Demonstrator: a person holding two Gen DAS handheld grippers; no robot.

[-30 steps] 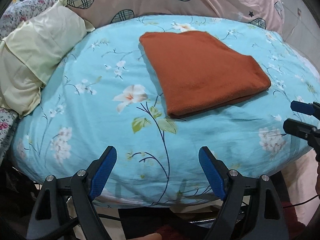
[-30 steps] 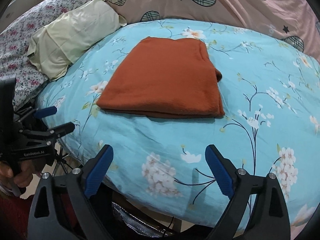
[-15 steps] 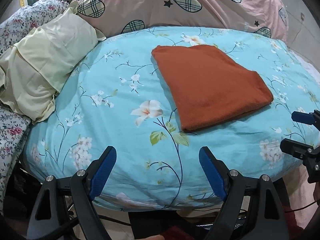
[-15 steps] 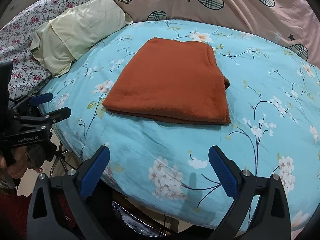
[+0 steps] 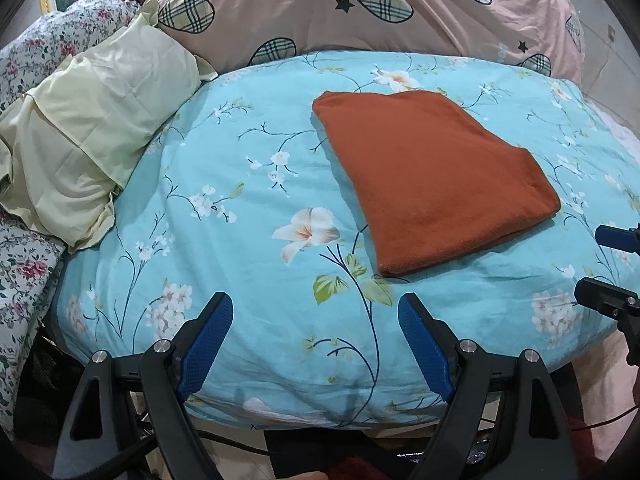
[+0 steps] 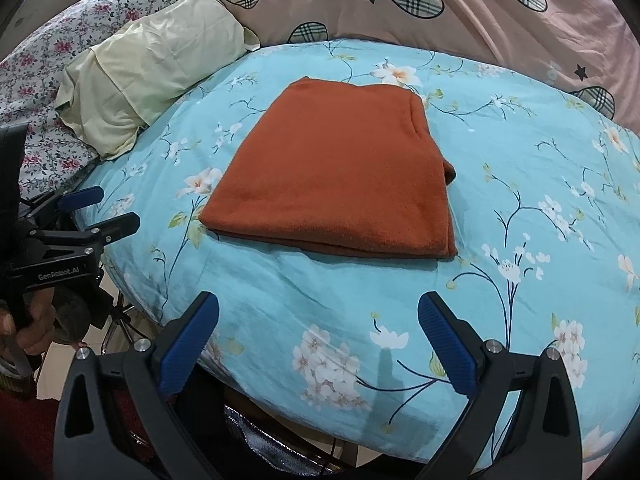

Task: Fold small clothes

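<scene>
The left claw hangs over the near edge of the bed, its blue pads wide apart with nothing between them. The right claw sits the same way over that near edge, pads spread and empty. Beyond them one orange cloth lies folded flat in a rough rectangle on the blue flowered cover, toward the middle of the bed and well apart from both claws. One pale yellow pillow rests at the bed's far left corner, and a pink quilt with plaid hearts runs along the far edge. Only the right view shows a hand gripping the left claw's handle; the left view shows just the tips of the right claw at its right border.
</scene>
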